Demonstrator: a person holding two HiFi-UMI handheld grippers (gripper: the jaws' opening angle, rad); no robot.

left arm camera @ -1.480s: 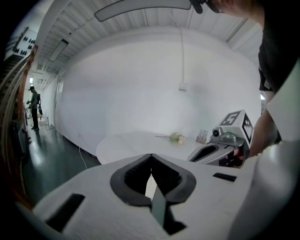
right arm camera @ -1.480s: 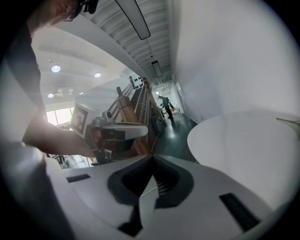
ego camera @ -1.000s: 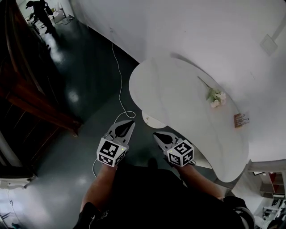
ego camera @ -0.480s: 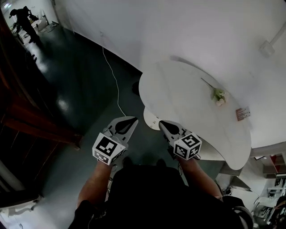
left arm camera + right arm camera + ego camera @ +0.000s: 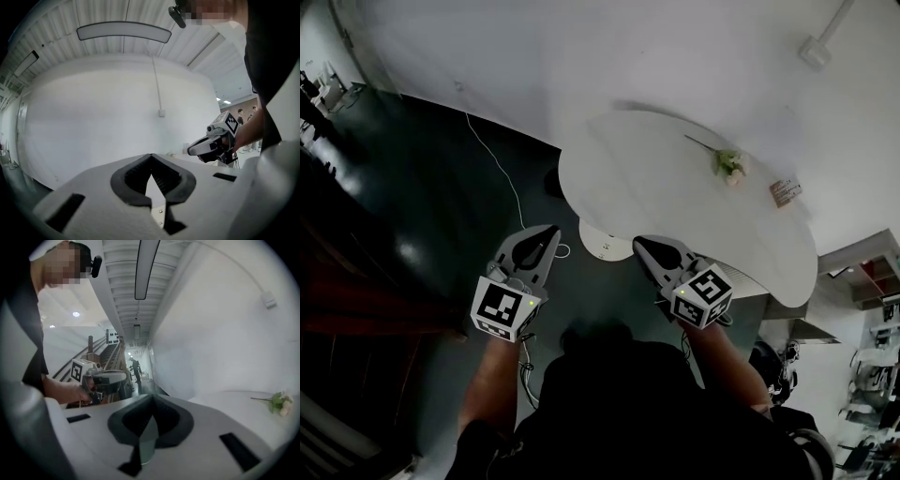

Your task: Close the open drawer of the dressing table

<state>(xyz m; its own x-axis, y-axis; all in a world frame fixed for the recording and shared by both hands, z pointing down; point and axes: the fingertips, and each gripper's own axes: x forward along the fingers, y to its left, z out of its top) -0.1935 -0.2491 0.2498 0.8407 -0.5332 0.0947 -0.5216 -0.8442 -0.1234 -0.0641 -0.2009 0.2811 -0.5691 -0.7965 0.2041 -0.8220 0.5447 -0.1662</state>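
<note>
Left tongs (image 5: 549,232) closed | right tongs (image 5: 641,243) closed | dressing table (image 5: 656,178) white, rounded top

Two grippers: left gripper (image 5: 549,231), right gripper (image 5: 640,243); one table (image 5: 675,220); one flower (image 5: 729,166).

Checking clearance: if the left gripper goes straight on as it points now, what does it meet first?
Probably the white wall. The left gripper, tongs shut and empty, aims at it with nothing between; the dressing table lies to its right. Depth unclear.

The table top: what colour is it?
White. The table top shows best in the head view.
</note>
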